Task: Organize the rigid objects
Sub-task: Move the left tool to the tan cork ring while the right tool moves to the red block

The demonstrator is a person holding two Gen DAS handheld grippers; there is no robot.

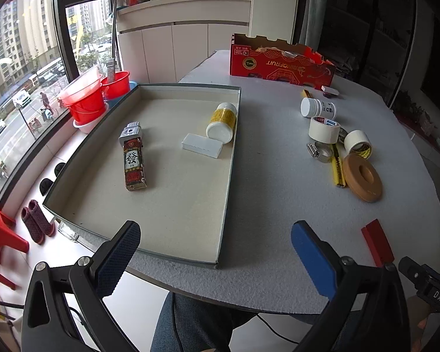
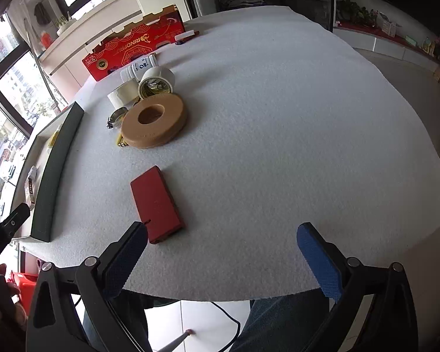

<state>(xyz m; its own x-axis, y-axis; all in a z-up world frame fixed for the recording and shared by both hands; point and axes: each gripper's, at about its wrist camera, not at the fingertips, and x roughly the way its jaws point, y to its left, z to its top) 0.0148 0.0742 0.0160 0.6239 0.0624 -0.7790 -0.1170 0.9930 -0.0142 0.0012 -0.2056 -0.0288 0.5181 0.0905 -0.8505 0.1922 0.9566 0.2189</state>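
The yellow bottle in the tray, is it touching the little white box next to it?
Touching. In the left wrist view the yellow bottle lies on its side, and its white cap end presses against a corner of the white box, with no gap visible.
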